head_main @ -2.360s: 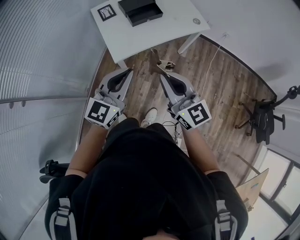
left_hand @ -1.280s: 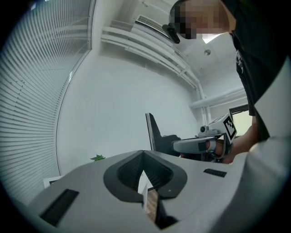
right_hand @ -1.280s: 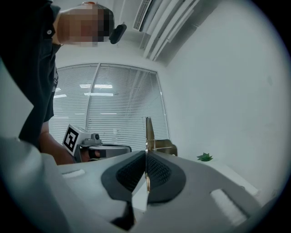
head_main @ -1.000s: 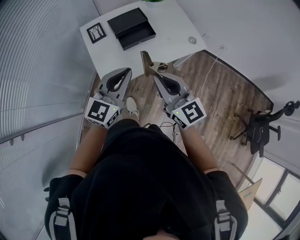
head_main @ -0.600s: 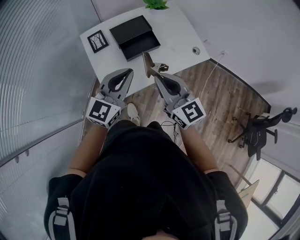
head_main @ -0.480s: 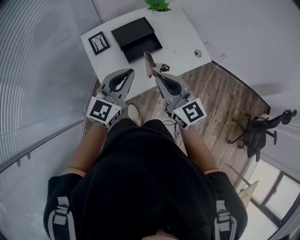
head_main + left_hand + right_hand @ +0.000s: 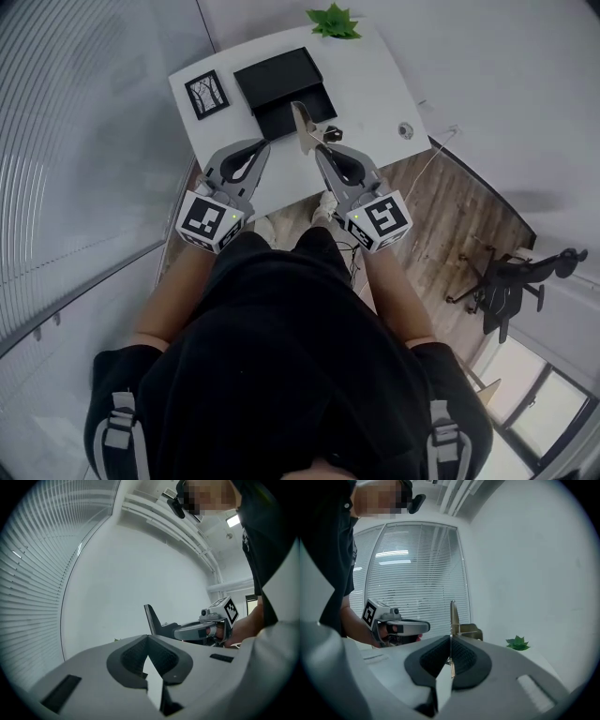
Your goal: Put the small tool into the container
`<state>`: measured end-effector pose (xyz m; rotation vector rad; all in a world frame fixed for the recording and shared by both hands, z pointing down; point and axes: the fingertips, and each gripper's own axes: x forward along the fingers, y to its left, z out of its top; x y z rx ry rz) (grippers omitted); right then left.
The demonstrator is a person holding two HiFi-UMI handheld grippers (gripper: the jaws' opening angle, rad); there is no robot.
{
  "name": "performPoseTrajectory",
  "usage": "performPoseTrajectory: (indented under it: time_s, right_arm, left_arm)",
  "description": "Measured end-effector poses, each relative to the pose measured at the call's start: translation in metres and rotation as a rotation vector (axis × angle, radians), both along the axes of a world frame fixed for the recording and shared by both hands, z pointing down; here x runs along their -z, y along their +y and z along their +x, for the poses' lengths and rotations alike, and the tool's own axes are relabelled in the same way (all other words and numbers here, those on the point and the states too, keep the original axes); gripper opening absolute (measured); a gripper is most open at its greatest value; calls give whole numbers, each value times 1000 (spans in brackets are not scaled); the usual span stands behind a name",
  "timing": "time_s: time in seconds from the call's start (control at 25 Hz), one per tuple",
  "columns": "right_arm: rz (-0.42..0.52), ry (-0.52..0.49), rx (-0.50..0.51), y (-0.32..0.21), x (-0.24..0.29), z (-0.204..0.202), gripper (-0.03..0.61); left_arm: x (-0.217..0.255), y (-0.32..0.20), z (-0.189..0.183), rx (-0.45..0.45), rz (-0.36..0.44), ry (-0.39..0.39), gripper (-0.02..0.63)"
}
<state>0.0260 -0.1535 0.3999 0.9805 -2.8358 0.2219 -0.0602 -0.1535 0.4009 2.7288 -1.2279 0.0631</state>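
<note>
Right gripper view, right gripper [image 7: 450,641] clamped on small tool [image 7: 464,630]

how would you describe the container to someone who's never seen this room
Find the white table at the top of the head view. The container is the flat black box right of the small framed picture, the largest thing on it.

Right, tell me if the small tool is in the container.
Out: the small tool sits clamped in the right gripper, outside the black container.
</note>
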Motion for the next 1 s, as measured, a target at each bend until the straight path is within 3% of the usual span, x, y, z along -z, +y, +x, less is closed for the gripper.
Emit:
performPoseTrajectory:
  time_s: [0.24,0.48,0.8,1.0]
  right_arm:
    - [-37,78,119,-56,-28,-4,11]
    - [-85,288,330,-109,-80,-10,11]
    - [-116,481,617,-153,-137,-23,11]
    - [-196,636,761,-166,-183,-21,11]
  left_arm:
    - [-7,-41,-2,84,-9,-5,6]
    - [-18,-83,-7,251,-10,7,6]
    - [-41,-111,-18,492,-19,-18,6]
    - [-51,-120,-19,580,-15,-42,6]
